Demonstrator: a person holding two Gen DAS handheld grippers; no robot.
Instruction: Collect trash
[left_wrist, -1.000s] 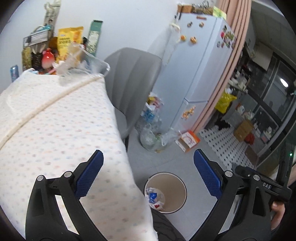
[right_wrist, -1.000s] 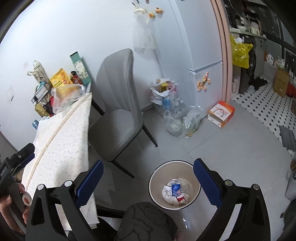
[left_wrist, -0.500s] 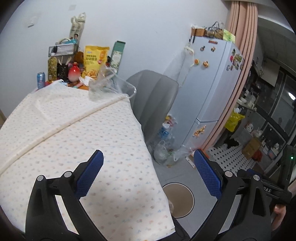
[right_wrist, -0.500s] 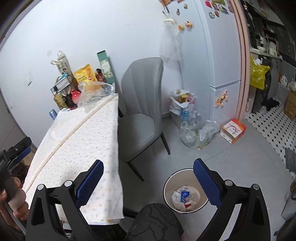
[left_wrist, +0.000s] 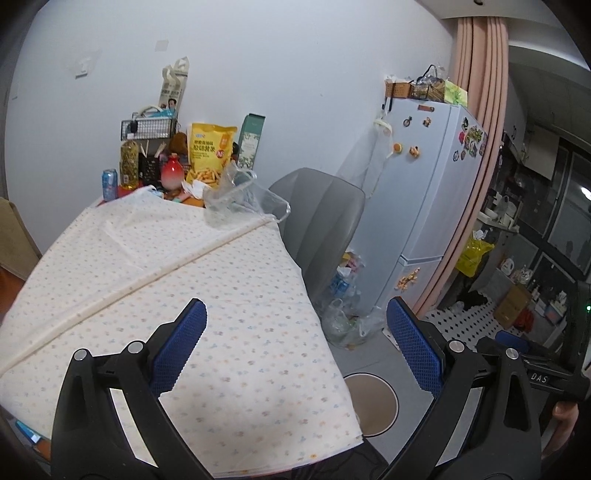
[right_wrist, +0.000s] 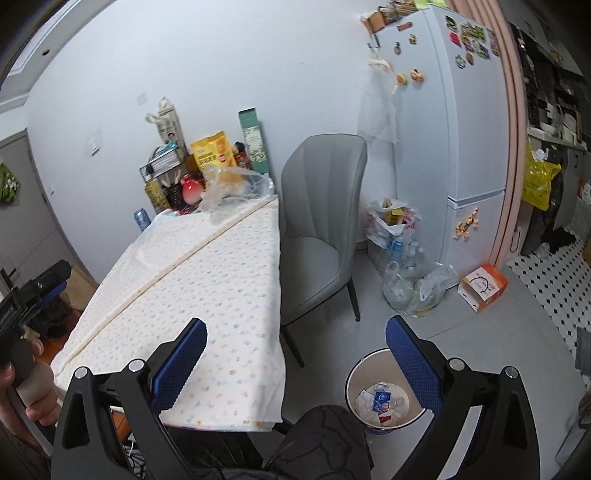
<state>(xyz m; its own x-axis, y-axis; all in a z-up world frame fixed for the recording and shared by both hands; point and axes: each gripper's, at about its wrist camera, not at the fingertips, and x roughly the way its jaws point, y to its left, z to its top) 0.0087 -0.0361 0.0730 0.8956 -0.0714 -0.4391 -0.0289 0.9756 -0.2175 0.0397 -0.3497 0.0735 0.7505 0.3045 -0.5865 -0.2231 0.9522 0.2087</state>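
A round waste bin (right_wrist: 384, 398) stands on the floor right of the table and holds several pieces of trash (right_wrist: 380, 400); its rim also shows in the left wrist view (left_wrist: 373, 406). My left gripper (left_wrist: 295, 350) is open and empty above the table's near right corner. My right gripper (right_wrist: 295, 354) is open and empty above the floor between table and bin. A crumpled clear plastic bag (left_wrist: 243, 199) lies at the table's far edge, also in the right wrist view (right_wrist: 232, 190).
The table (left_wrist: 155, 280) has a dotted cloth, with snack bags, bottles and a can (left_wrist: 109, 184) at its far end. A grey chair (right_wrist: 317, 229) stands beside it. Plastic bags of rubbish (right_wrist: 399, 258), a box (right_wrist: 484, 286) and a fridge (right_wrist: 443, 147) are behind.
Both grippers have risen and tilted up from the bin toward the table. The table top now fills more of both views. Both stay open.
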